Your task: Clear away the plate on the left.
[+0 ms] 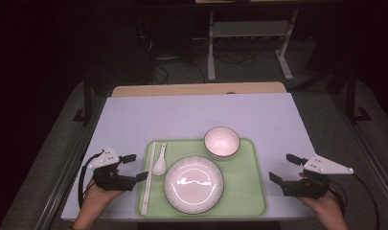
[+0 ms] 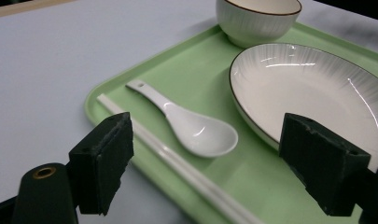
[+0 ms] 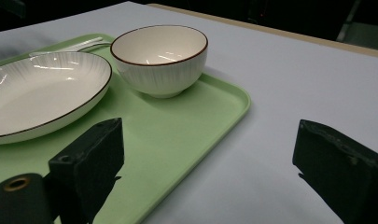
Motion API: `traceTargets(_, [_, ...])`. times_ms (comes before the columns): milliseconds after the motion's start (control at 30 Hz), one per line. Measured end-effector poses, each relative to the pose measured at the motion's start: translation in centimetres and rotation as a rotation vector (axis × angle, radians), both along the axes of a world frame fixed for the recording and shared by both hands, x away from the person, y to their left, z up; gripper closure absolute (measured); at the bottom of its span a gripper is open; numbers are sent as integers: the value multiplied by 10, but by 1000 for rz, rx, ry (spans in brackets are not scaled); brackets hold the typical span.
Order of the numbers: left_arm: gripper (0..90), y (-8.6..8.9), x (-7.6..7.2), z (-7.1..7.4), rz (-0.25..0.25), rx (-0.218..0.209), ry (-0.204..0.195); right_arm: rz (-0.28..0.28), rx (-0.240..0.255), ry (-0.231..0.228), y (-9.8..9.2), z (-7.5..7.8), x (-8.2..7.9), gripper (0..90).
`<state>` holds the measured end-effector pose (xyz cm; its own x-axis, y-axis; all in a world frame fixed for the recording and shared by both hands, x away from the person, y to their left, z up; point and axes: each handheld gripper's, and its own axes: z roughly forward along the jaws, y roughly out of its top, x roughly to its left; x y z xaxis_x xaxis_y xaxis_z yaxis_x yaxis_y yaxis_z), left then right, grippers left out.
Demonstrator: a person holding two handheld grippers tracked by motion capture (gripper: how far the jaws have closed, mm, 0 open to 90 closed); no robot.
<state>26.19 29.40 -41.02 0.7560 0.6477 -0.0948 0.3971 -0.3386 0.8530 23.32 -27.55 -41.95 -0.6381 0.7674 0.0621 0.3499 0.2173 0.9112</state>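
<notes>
Flanking a green tray [image 1: 249,201] on a pale table [image 1: 196,115], two hand-held grippers hover with nothing between their jaws: the left gripper [image 1: 134,167], jaws spread wide, sits just off the tray's left edge, nearest the white chopsticks [image 1: 148,177] and the white spoon [image 1: 160,160] lying side by side along that edge; the right gripper [image 1: 283,168], jaws likewise spread, waits off the right edge. A plate [image 1: 194,184] fills the tray's middle, a bowl [image 1: 222,142] just behind it.
</notes>
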Motion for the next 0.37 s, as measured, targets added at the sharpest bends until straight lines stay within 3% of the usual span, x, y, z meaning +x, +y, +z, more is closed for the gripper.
traceTargets(167, [174,17,-8,-5,42,44,-2,0,0,-1,0,0,0,83])
traceTargets(367, [174,24,-9,-7,60,38,-4,3,-4,0,1,0,0,83])
